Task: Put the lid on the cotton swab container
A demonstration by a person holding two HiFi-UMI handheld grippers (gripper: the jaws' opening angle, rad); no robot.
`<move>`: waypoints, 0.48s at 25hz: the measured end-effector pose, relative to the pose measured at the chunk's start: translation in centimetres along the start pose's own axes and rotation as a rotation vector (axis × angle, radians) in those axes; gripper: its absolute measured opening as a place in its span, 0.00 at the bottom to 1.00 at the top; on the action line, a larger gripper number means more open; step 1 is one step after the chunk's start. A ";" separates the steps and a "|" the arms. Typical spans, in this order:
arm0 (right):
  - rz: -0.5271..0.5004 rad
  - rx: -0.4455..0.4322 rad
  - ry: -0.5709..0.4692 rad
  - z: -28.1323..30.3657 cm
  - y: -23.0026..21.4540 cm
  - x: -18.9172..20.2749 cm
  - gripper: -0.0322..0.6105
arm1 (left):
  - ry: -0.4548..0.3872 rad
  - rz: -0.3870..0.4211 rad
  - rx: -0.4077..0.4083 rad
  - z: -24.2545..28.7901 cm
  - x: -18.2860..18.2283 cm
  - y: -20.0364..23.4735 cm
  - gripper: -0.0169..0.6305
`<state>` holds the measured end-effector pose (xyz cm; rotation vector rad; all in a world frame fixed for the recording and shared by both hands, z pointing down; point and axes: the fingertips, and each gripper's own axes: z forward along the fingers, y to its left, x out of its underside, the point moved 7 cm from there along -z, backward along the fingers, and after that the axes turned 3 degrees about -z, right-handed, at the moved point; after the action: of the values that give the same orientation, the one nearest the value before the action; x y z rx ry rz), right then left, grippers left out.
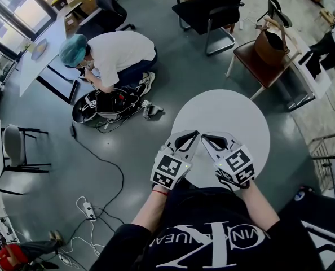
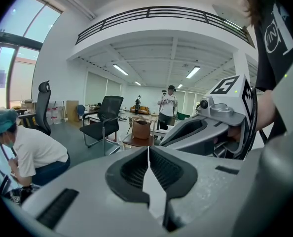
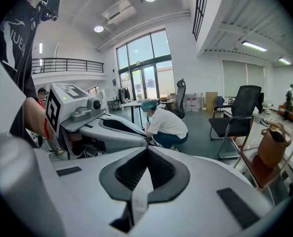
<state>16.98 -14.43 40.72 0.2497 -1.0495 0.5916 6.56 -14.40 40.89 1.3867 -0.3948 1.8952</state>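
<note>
Neither a cotton swab container nor a lid shows in any view. In the head view my left gripper (image 1: 193, 134) and my right gripper (image 1: 207, 135) hang side by side over the near part of a round white table (image 1: 235, 109), their tips almost touching each other. Both are shut with nothing between the jaws. In the left gripper view the closed left gripper (image 2: 148, 150) points into the room, with the right gripper's body (image 2: 201, 132) beside it. The right gripper view has the closed right gripper (image 3: 147, 150) and the left gripper's body (image 3: 109, 127) to its left.
A person in a teal cap (image 1: 114, 55) crouches on the grey floor over equipment and cables (image 1: 108, 103). A wooden chair with a brown bag (image 1: 272, 44) stands beyond the table, a black office chair (image 1: 212, 7) farther back. A power strip (image 1: 88, 209) lies at the left.
</note>
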 end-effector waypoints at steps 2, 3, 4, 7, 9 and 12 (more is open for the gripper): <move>-0.003 0.001 -0.002 0.2 -0.1 -0.2 0.05 | -0.002 0.001 -0.003 0.0 -0.1 0.3 0.05; -0.005 0.001 -0.004 0.2 -0.2 -0.3 0.05 | -0.004 0.002 -0.004 0.0 -0.2 0.4 0.05; -0.007 0.001 -0.007 0.3 -0.2 -0.4 0.05 | -0.006 0.003 -0.005 0.0 -0.2 0.4 0.05; -0.011 0.006 -0.020 0.1 -0.2 -0.6 0.05 | -0.013 0.007 -0.008 -0.2 -0.4 0.4 0.05; -0.005 0.010 -0.031 0.0 -0.4 -0.8 0.05 | -0.018 0.006 -0.011 -0.2 -0.5 0.5 0.05; 0.002 0.017 -0.045 0.0 -0.7 -1.3 0.05 | -0.029 0.002 -0.013 -0.3 -1.0 0.8 0.05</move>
<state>16.90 -15.46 39.62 0.2776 -1.0885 0.5987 5.92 -15.17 39.99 1.4072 -0.4218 1.8725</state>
